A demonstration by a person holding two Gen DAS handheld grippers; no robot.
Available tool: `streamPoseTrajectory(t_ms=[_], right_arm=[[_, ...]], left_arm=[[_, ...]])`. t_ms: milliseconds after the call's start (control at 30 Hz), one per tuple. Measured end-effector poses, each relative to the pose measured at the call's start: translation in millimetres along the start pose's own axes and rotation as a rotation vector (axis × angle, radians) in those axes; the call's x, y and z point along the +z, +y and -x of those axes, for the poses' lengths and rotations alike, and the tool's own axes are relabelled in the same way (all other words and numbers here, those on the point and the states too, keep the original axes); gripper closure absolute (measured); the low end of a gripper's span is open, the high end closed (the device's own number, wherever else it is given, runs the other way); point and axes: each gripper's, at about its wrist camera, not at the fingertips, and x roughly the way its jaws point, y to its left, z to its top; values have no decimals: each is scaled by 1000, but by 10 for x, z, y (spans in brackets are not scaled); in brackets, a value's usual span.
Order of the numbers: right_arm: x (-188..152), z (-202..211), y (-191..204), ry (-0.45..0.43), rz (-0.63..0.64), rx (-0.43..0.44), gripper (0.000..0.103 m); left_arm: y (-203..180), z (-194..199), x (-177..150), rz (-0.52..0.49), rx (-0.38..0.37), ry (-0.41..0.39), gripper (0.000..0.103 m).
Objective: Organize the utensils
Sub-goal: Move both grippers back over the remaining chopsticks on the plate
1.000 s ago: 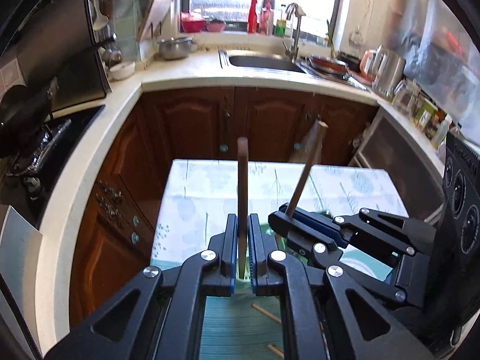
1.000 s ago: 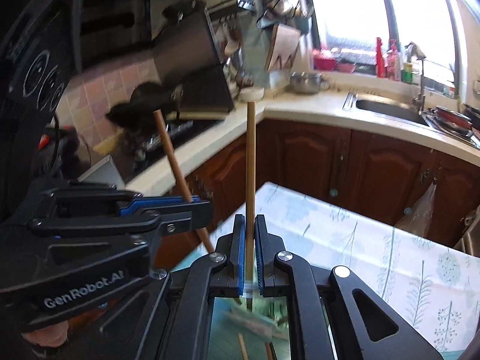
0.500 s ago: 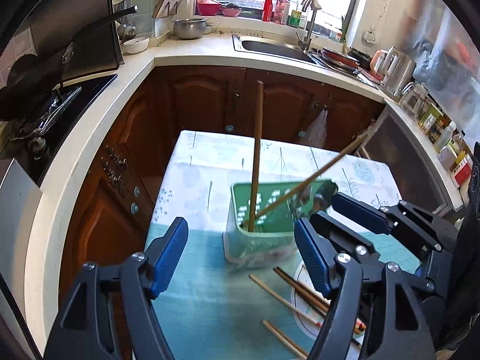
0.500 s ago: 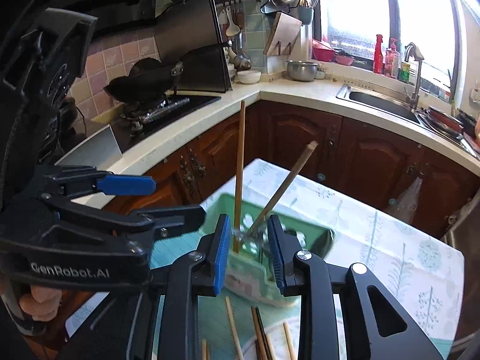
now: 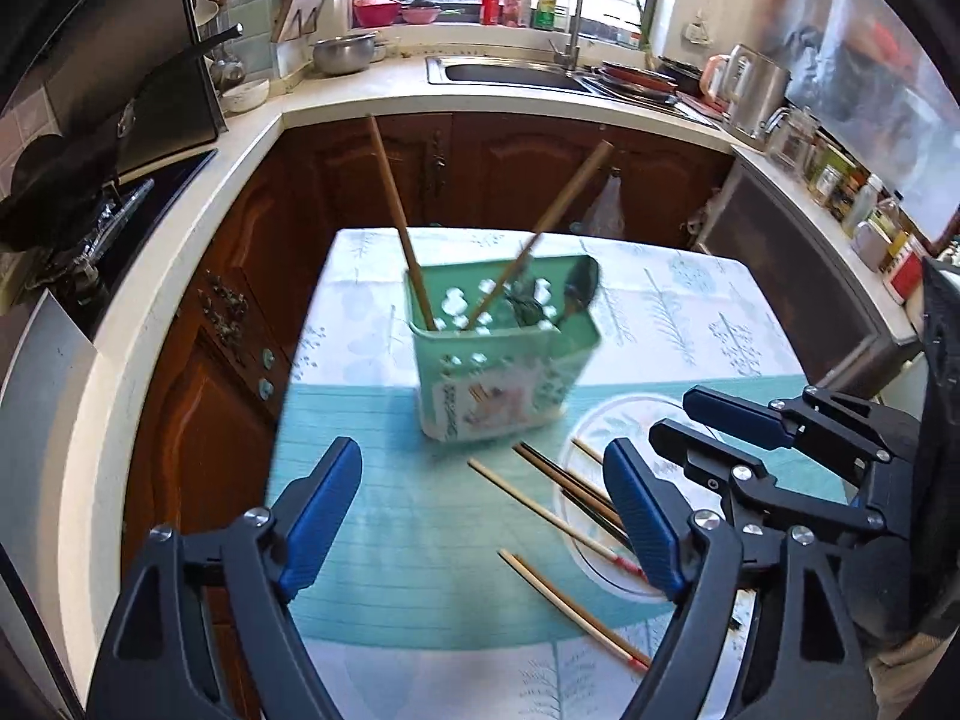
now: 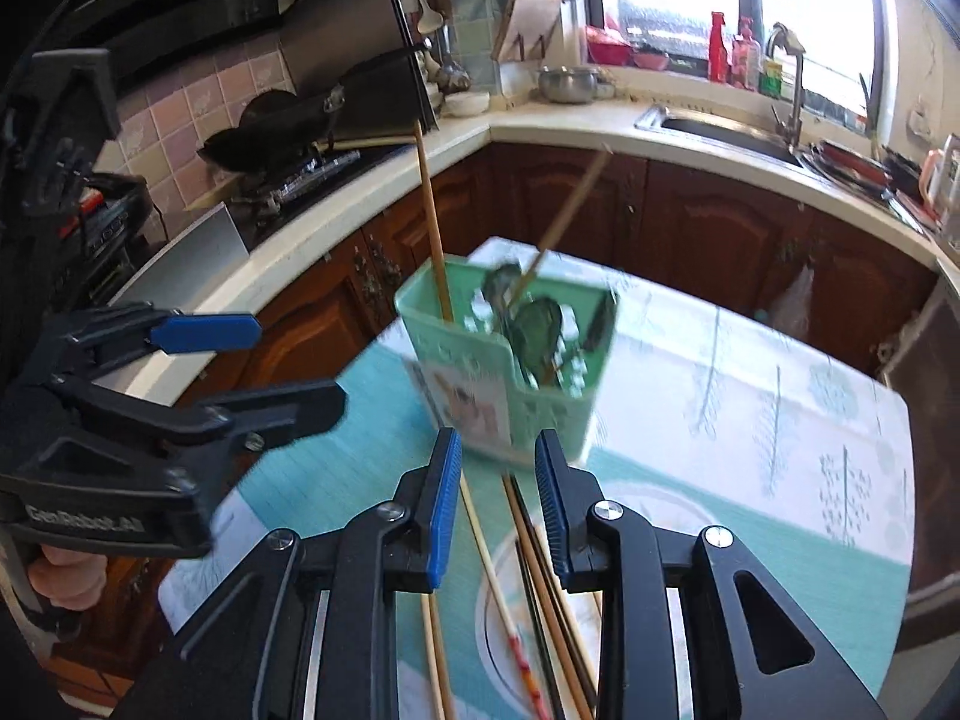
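Note:
A green perforated utensil holder [image 5: 504,354] [image 6: 510,372] stands on the table with two wooden chopsticks [image 5: 396,216] [image 6: 432,210] leaning upright in it beside some spoons [image 5: 576,294]. More loose chopsticks [image 5: 558,516] [image 6: 486,552] lie in front of it, across a teal mat and a white plate [image 5: 624,414]. My left gripper [image 5: 480,456] hovers short of the holder, its jaws wide and still opening, with nothing between them. My right gripper [image 6: 497,441] is open a little, above the loose chopsticks and gripping nothing.
The small table [image 5: 690,312] has a patterned cloth and stands in a U of brown cabinets. A stove with a wok [image 6: 270,138] is on the left and a sink [image 5: 510,72] at the back. Jars and a kettle line the right counter.
Both grippers have let go of the chopsticks they held upright; these now stand in the green holder. Both have opened and drawn back from the holder.

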Motion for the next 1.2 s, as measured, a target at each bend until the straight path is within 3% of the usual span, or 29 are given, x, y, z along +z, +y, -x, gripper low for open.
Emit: streamPoseTrajectory(t_ms=[400,567,767,900,1200], right_arm=[[-711,6,-483,172,-22,-58,77],[-881,-129,-620,227,-54,-7,77],[-1061,-299,-517,284,-42,62,78],[-1161,-368,-372,322,-35,106,78],[-1330,-396,-268,349,-22,153,78]], left_arm=[[11,-352,-497,147,-114,92,22],[-23,-688,-765,179,-126,205,49],[-27,-1101,-1092,291,-167,372,83],[-73,-1276,-1238,321,-146,443,89],[-282,-1405,-1204,304,-118,448,90]])
